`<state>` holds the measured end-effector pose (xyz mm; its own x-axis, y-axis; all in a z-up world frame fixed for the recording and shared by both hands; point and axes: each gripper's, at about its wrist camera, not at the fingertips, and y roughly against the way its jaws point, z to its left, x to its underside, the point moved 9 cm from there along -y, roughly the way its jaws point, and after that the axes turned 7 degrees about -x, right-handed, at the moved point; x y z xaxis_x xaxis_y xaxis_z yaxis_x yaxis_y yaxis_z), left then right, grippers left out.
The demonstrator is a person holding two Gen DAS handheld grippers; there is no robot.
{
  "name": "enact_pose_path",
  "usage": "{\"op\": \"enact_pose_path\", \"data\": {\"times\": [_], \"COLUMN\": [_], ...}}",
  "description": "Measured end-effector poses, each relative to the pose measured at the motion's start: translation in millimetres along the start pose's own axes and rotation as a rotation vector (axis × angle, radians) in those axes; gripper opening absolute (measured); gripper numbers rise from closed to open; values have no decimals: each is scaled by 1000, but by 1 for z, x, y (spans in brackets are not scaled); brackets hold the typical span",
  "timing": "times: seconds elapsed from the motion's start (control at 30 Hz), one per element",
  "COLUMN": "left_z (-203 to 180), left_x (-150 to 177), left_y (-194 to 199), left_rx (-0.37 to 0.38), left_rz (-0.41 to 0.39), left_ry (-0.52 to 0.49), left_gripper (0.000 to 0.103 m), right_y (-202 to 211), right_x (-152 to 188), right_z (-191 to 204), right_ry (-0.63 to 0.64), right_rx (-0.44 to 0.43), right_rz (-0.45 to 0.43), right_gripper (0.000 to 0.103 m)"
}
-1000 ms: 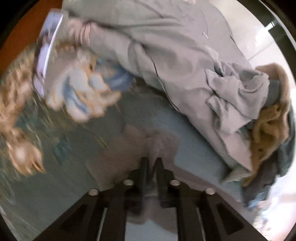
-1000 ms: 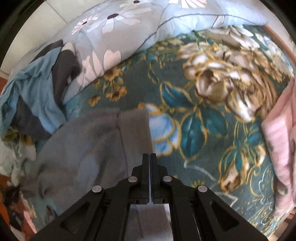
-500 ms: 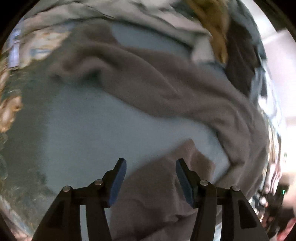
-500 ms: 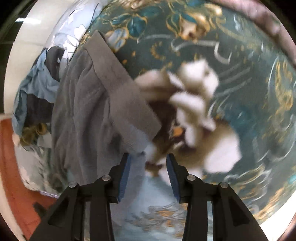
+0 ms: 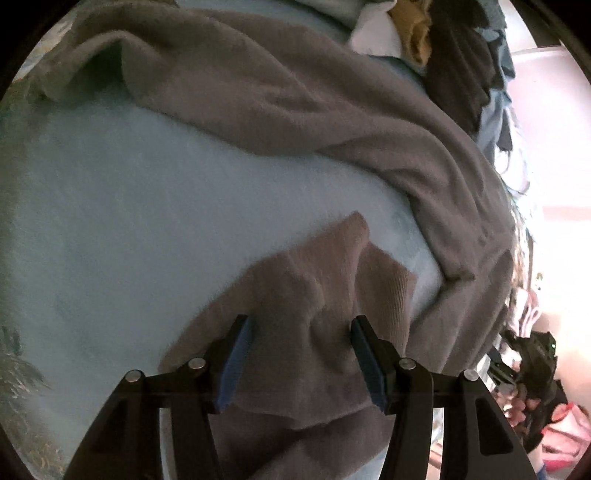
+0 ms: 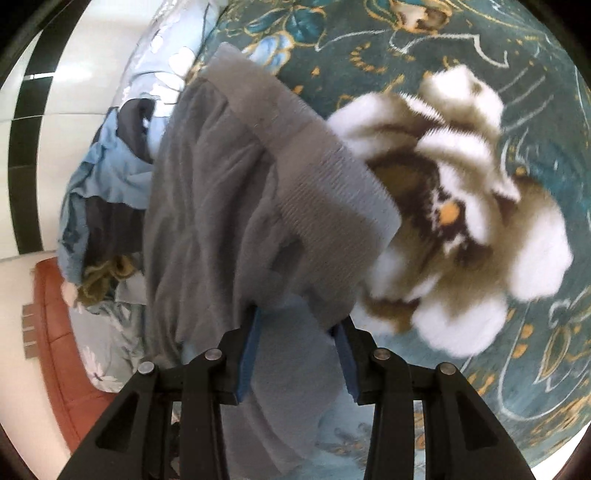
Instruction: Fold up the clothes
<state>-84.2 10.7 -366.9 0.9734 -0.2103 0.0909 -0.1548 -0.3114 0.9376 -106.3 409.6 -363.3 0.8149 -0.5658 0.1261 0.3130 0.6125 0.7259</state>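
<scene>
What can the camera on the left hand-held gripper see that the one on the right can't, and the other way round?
Only the left wrist view shows the sweater's pale blue lining spread wide, and a mustard-yellow garment in the pile. Only the right wrist view shows the teal floral bedspread, the ribbed hem and the tiled wall. Both show the grey sweater and an open hand-held gripper, left and right, with sweater fabric between its fingers.
</scene>
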Motion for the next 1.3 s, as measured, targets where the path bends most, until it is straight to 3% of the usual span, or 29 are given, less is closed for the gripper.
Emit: {"op": "enact_pose_path", "data": {"times": [0.17,0.37,0.4,0.5,0.6,0.63,0.7,0.73,0.87,1.03,1.2,1.3], "left_z": [10,9,9,11,15,18,25,28,38,48,72,69], "left_x": [-2,-9,-11,-16,-18,-19,-20,-20,-18,-16,8,16], "left_y": [18,6,4,-1,2,3,8,9,20,60,70,62], "left_rx": [-49,-122,-144,-147,-144,-154,-172,-177,-181,-155,-68,-60], "left_rz": [-45,-3,0,9,8,5,-10,-16,-47,-134,-124,-122], "left_ry": [-75,-221,-246,-263,-244,-228,-189,-166,-79,-1,75,141], "left_gripper": [60,61,61,61,61,56,31,12,3,3,7,27], "right_y": [-6,-13,-15,-19,-19,-17,-10,-6,13,52,82,83], "right_x": [11,18,19,20,21,20,18,16,4,-23,-51,-55], "right_z": [-9,-7,-4,8,22,28,38,43,52,46,24,19], "right_ry": [-12,-23,-20,-5,32,46,75,85,98,115,101,108], "right_rx": [20,-2,-8,-34,-44,-52,-62,-66,-70,-18,58,86], "right_rz": [20,16,16,23,18,11,-14,-28,-83,-185,-245,-233], "right_gripper": [41,41,37,12,6,6,6,6,5,5,5,5]}}
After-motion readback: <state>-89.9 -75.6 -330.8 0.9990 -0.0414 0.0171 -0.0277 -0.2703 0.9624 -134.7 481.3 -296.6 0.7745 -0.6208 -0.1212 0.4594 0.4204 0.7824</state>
